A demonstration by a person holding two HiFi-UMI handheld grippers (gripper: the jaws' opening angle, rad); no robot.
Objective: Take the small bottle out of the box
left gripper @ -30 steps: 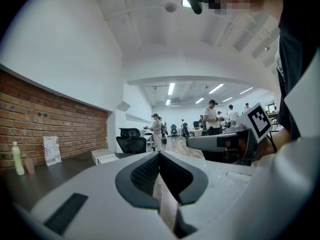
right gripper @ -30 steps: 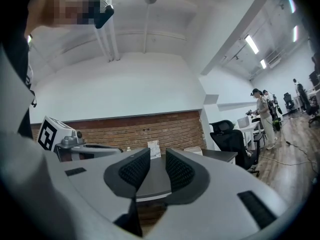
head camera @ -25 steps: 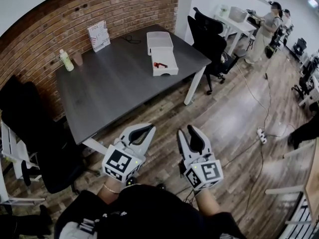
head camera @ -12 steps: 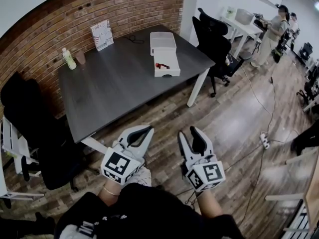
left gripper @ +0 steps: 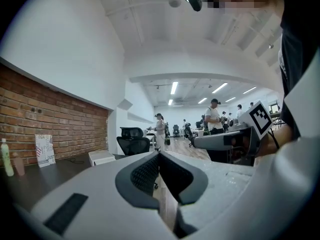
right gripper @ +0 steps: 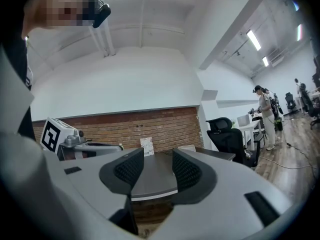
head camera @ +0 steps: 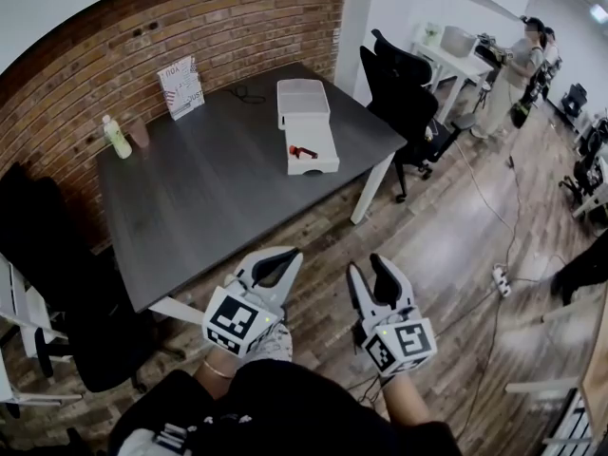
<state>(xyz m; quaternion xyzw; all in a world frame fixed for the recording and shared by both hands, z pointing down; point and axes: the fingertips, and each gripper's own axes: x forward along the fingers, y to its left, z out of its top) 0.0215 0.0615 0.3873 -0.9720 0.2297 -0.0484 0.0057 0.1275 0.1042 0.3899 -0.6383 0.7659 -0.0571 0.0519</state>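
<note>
Your left claw (left gripper: 159, 155) is pressed together, pads meeting at the tips, nothing in it. Your right claw (right gripper: 157, 156) is spread, its jaws have just been opening, and only air sits between the pads. Both claws point level and side by side, close to your body, over the brown wood-plank floor (head camera: 427, 226). They're just short of the near edge of the dark grey rectangular counter (head camera: 209, 198) and touch nothing.

The white rectangular box (head camera: 313, 146) is on the far right part of the counter, well apart from both claws. Its white lid (head camera: 303, 97) lies just behind it, touching or hinged, can't tell which. A small red item (head camera: 302, 151) lies inside the box. It's too small to make out its shape, so I can't confirm it's the bottle.

At the far left corner, by the red brick wall (head camera: 237, 17), stand a pale green plastic bottle with a white cap (head camera: 116, 138) and a brownish cup (head camera: 140, 133) just beside it. A white printed card (head camera: 180, 87) stands upright further along the wall. A thin dark cable (head camera: 242, 93) lies between the card and the lid.

A black office chair (head camera: 408, 84) is past the counter's right end. People (head camera: 513, 65) stand at a white desk beyond it.
</note>
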